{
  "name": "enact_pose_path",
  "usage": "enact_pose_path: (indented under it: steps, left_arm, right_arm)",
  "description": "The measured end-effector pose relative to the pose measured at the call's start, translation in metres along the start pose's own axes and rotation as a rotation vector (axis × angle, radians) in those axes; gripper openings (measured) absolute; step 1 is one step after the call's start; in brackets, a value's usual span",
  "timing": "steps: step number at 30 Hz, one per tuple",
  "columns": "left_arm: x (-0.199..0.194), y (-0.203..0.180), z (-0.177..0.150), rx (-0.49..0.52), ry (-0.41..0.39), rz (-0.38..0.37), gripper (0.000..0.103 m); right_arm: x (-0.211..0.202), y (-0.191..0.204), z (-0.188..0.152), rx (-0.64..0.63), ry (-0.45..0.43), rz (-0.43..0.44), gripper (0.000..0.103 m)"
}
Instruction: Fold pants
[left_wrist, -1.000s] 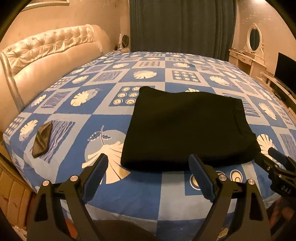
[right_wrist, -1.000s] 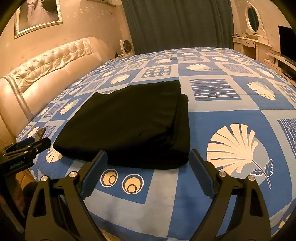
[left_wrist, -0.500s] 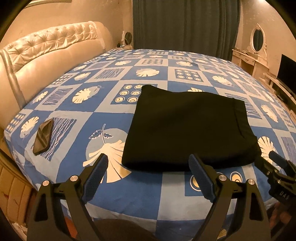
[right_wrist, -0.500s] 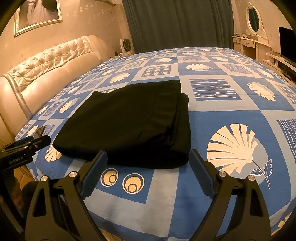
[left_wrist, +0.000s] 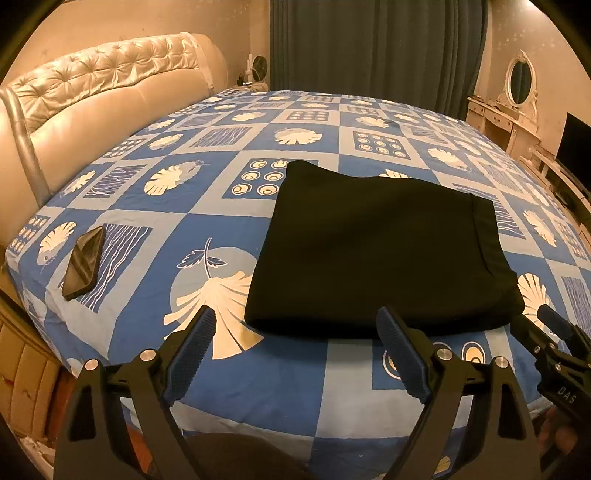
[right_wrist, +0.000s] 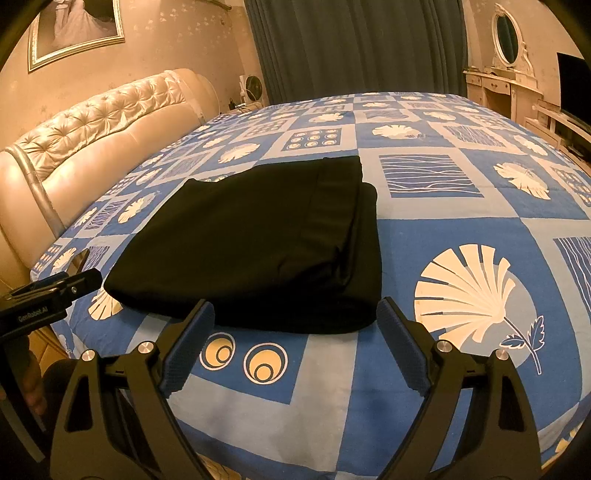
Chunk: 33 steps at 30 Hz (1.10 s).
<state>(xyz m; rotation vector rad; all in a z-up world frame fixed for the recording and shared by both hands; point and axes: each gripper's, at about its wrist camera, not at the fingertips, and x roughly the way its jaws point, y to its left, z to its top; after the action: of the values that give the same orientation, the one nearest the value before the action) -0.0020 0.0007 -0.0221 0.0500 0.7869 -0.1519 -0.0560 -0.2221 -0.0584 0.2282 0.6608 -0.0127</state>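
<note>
Black pants (left_wrist: 380, 251) lie folded into a flat rectangle on the blue patterned bed; they also show in the right wrist view (right_wrist: 266, 240). My left gripper (left_wrist: 295, 350) is open and empty, held just short of the pants' near edge. My right gripper (right_wrist: 295, 343) is open and empty, also just short of the near edge, toward the pants' right end. The right gripper shows at the right edge of the left wrist view (left_wrist: 561, 350). The left gripper shows at the left edge of the right wrist view (right_wrist: 51, 291).
A dark phone (left_wrist: 83, 262) lies on the bed near its left corner. A tufted cream headboard (left_wrist: 92, 103) runs along the left. A curtain (left_wrist: 369, 48) hangs behind the bed; a white dresser with mirror (left_wrist: 509, 110) and a TV (left_wrist: 574, 147) stand at the right.
Both grippers have drifted slightly; the left wrist view has shifted a little so the pants sit slightly more to the right. The pants have not moved.
</note>
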Motion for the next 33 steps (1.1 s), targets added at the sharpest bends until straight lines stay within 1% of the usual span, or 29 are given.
enact_pose_path:
  steps: [17,24,33]
  left_arm:
    - [0.0027,0.0044,0.0004,-0.022,0.009,0.011,0.088]
    - [0.0013,0.0031,0.0025,-0.016,-0.007,0.011,0.088]
    - [-0.0059,-0.0007,0.0072,0.000,-0.046,0.013,0.088]
  right_arm:
    - [0.0018,-0.0009,-0.0009,-0.002,0.003,-0.001,0.090]
    - [0.0018,-0.0009,-0.0008,-0.002,0.004,-0.001,0.090]
    - [0.0030,-0.0016,-0.0015,-0.002,0.006,0.000,0.090]
